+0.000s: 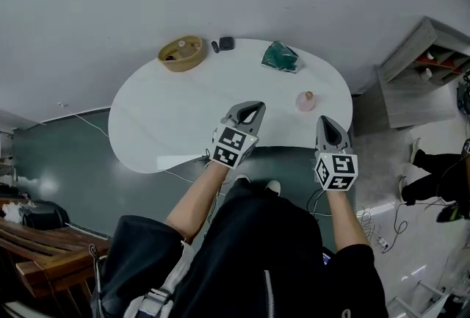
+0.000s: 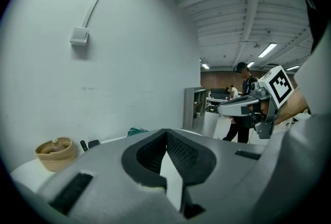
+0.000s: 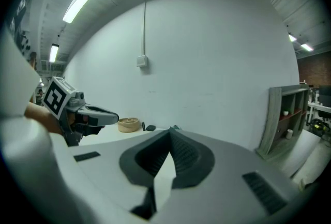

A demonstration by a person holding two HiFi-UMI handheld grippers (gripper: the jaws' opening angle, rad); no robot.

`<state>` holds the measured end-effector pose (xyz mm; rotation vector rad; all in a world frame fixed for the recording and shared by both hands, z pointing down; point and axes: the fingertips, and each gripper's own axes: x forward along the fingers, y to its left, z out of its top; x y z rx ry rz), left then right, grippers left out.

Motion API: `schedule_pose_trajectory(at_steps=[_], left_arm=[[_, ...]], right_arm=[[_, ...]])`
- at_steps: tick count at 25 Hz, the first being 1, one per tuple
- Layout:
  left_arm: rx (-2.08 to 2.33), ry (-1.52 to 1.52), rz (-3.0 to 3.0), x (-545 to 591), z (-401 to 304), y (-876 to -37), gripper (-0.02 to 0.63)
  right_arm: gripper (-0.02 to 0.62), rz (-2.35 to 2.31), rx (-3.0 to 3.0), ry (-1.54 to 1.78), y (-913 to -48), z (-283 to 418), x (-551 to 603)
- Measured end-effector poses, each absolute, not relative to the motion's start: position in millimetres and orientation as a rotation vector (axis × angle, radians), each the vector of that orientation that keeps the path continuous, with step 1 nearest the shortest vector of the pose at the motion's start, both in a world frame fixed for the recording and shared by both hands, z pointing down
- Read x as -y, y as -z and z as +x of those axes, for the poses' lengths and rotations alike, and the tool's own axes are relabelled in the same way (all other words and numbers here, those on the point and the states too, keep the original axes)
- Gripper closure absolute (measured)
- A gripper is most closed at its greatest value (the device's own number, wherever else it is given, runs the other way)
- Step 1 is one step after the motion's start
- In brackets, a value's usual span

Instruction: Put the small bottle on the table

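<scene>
The small pink bottle [image 1: 305, 100] stands upright on the white table [image 1: 169, 118], near its right end. My left gripper [image 1: 255, 108] hovers over the table's front edge, left of the bottle and apart from it, its jaws shut with nothing between them [image 2: 165, 133]. My right gripper [image 1: 324, 121] sits just in front of the bottle and slightly to its right, also shut and empty [image 3: 169, 132]. Neither gripper view shows the bottle. Each gripper appears in the other's view: the right gripper [image 2: 248, 106] and the left gripper [image 3: 90, 114].
At the table's far side sit a wooden bowl [image 1: 181, 53], two small black objects [image 1: 226, 42] and a green bag [image 1: 280, 56]. A grey shelf unit [image 1: 426, 67] stands to the right. Another person [image 1: 440, 170] and cables are on the floor at right.
</scene>
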<state>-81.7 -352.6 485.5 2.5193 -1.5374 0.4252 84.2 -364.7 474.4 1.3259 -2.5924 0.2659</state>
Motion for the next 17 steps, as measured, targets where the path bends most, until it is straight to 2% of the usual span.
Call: schedule_pose_trajectory(at_steps=[17], left_arm=[[1.504, -0.412, 2.514, 358.2, -76.6, -491.3, 0.603]], right_arm=[[0.603, 1.343, 2.583, -0.284, -474.1, 87.6, 368.5]])
